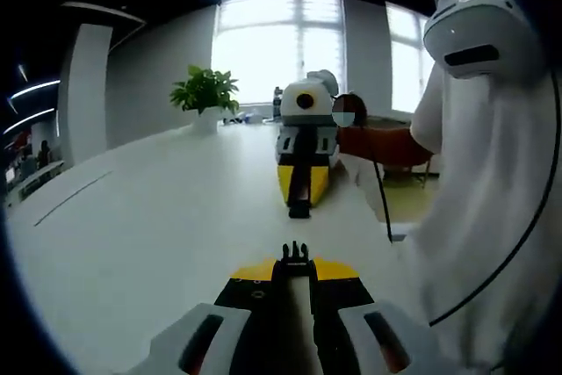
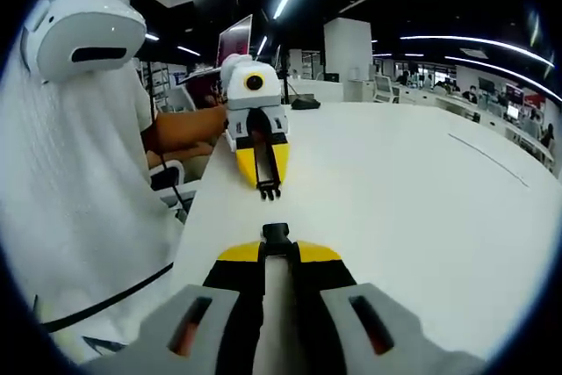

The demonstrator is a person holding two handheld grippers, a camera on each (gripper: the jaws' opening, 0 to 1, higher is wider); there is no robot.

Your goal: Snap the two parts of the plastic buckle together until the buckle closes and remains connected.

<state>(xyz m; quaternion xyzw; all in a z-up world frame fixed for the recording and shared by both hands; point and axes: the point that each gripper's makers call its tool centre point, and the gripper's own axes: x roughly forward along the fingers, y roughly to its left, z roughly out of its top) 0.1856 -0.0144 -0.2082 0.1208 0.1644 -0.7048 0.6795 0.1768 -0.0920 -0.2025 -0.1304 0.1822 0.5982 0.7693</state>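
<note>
Over a white table (image 1: 149,217), two yellow-and-black grippers face each other. My left gripper (image 1: 295,271) is shut on the pronged buckle half (image 1: 295,252), whose prongs point away from me. Opposite it, the right gripper (image 1: 301,191) holds the black socket half (image 1: 299,209). In the right gripper view, my right gripper (image 2: 277,252) is shut on the socket half (image 2: 275,234). The left gripper (image 2: 263,169) comes toward it with the pronged half (image 2: 269,190). A gap of bare table separates the two halves, roughly in line.
A person in a white shirt (image 1: 492,217) stands at the table's edge, with a black cable (image 1: 383,199) hanging by it. A potted plant (image 1: 205,94) stands at the far end. An orange chair (image 1: 386,147) and a monitor (image 2: 235,39) lie beyond the table.
</note>
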